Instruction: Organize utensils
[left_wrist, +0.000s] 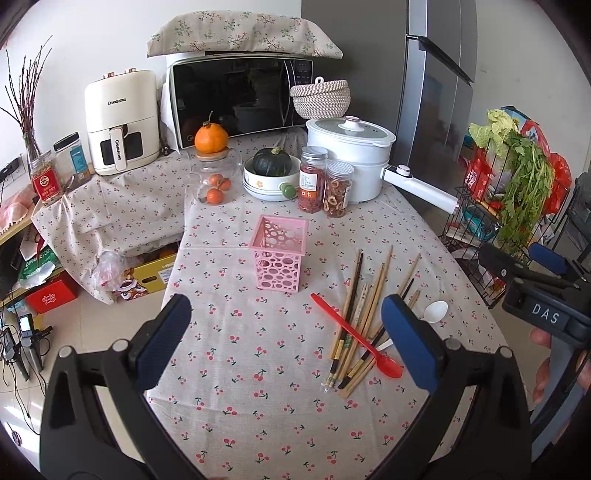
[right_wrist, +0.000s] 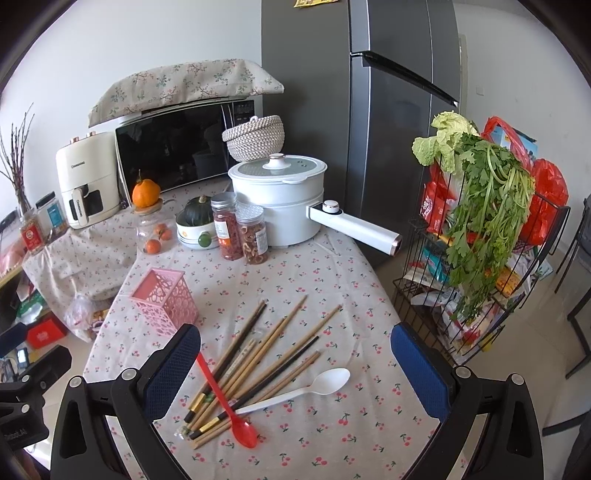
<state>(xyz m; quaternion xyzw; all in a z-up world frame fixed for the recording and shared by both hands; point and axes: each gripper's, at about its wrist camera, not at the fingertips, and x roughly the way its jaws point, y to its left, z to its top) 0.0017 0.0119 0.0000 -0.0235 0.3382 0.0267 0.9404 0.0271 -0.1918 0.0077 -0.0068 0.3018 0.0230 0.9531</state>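
A pink perforated utensil holder (left_wrist: 280, 251) (right_wrist: 164, 302) stands empty on the cherry-print tablecloth (left_wrist: 258, 369). To its right lies a pile of several wooden and dark chopsticks (left_wrist: 364, 317) (right_wrist: 258, 365), with a red spoon (left_wrist: 358, 339) (right_wrist: 229, 402) across them and a white spoon (left_wrist: 435, 312) (right_wrist: 299, 391) beside them. My left gripper (left_wrist: 286, 336) is open and empty, above the table in front of the holder. My right gripper (right_wrist: 295, 365) is open and empty, hovering over the pile; it also shows in the left wrist view (left_wrist: 535, 280).
At the back stand a white electric pot (left_wrist: 351, 155) with a long handle, two jars of dried food (left_wrist: 325, 184), a bowl with a green squash (left_wrist: 271, 177), a glass jar of oranges (left_wrist: 214, 177), a microwave (left_wrist: 240, 96) and an air fryer (left_wrist: 120, 122). A wire rack with greens (right_wrist: 480, 240) stands right of the table.
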